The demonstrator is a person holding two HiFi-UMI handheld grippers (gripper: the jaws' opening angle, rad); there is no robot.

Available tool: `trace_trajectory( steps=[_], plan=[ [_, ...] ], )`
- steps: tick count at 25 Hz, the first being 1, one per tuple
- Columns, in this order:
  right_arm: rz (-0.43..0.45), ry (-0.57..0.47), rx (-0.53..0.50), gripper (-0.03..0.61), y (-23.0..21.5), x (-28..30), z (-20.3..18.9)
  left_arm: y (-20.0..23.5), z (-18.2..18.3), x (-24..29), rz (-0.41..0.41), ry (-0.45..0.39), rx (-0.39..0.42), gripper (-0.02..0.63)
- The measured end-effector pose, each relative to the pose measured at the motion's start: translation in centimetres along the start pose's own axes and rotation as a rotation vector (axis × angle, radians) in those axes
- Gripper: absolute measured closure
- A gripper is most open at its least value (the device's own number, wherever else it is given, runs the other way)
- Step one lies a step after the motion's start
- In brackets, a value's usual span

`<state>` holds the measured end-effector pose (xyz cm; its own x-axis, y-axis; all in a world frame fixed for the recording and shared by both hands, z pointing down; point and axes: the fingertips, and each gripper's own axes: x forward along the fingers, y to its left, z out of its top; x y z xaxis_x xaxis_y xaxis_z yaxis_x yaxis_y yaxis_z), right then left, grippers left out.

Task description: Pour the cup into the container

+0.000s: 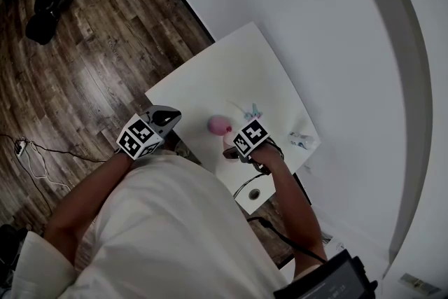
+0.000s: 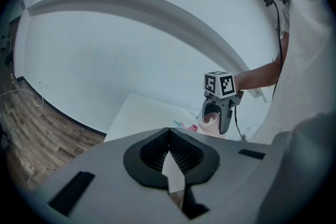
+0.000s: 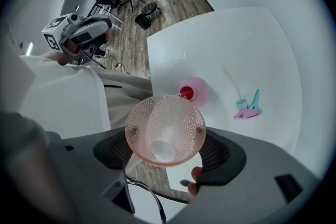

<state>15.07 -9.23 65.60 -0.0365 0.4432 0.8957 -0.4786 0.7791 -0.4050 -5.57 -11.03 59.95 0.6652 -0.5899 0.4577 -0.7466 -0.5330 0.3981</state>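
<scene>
My right gripper (image 3: 166,150) is shut on a pink translucent dimpled cup (image 3: 165,129). The cup is tipped, its open mouth faces the camera, and it looks empty. Beyond its rim, a round pink container (image 3: 193,91) with something red inside stands on the white table (image 3: 236,44). In the head view the container (image 1: 219,124) sits just left of the right gripper (image 1: 241,143). The left gripper view shows the right gripper (image 2: 216,122) pointing down with the cup (image 2: 211,119) in it. My left gripper (image 2: 170,157) is shut on nothing, held off the table's near left edge (image 1: 164,117).
A small pink and teal object (image 3: 248,108) lies on the table right of the container. A small pale item (image 1: 301,140) sits near the table's right corner. Wooden floor (image 1: 77,66) surrounds the table, with cables and a dark bag (image 1: 47,10) on it.
</scene>
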Motion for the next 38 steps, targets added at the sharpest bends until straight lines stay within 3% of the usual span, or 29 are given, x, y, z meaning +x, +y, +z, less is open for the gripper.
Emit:
trace_trajectory(
  steps=[38],
  plan=[
    [0.012,0.043,0.009,0.206,0.0,-1.3,-0.2,0.2,-0.5,0.3,-0.009,-0.004,-0.004,0.603]
  ],
)
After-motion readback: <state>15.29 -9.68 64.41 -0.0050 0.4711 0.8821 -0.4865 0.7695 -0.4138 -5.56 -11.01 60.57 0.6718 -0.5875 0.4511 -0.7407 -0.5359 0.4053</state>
